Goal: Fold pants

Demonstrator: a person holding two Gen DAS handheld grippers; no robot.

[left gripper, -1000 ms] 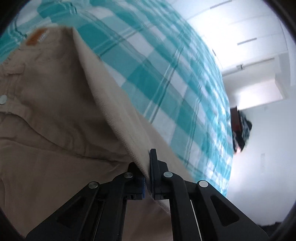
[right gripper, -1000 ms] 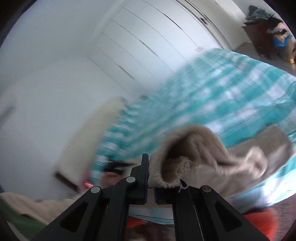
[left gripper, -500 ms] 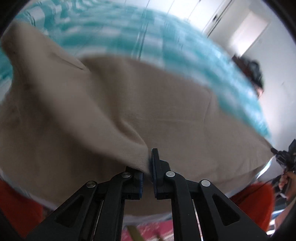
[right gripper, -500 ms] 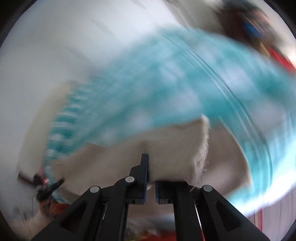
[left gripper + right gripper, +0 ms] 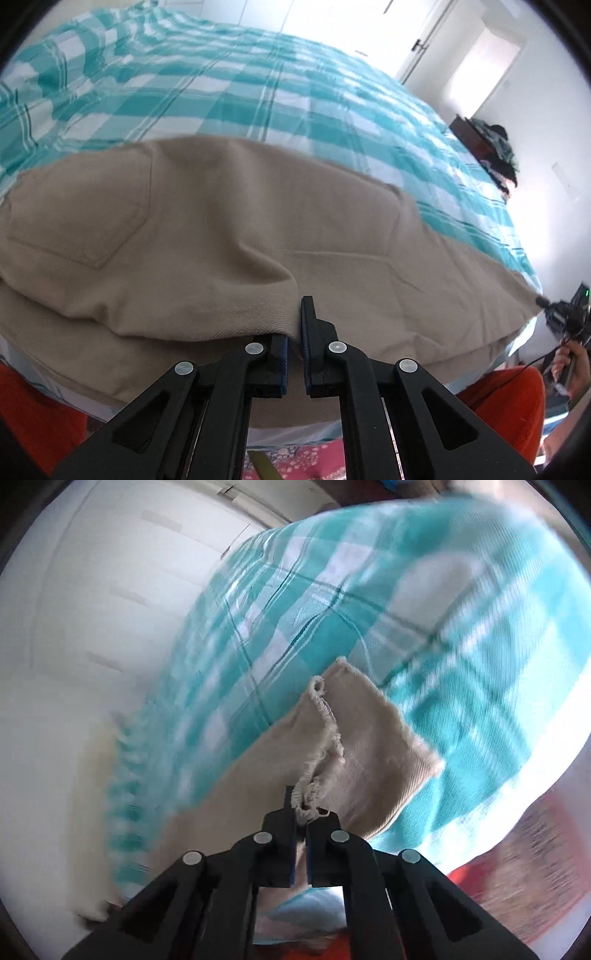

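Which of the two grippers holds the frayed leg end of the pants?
The right gripper: loose threads hang at its jaws. The left gripper pinches a smooth folded edge of the pants.

A bed carries everything. It is covered with a checked sheet (image 5: 258, 92) in turquoise and white, a little wrinkled. Directly on the sheet lie the beige pants (image 5: 229, 221), folded double near the front edge of the bed; 1 back pocket faces up. The frayed leg hem (image 5: 354, 731) rests on the sheet too.
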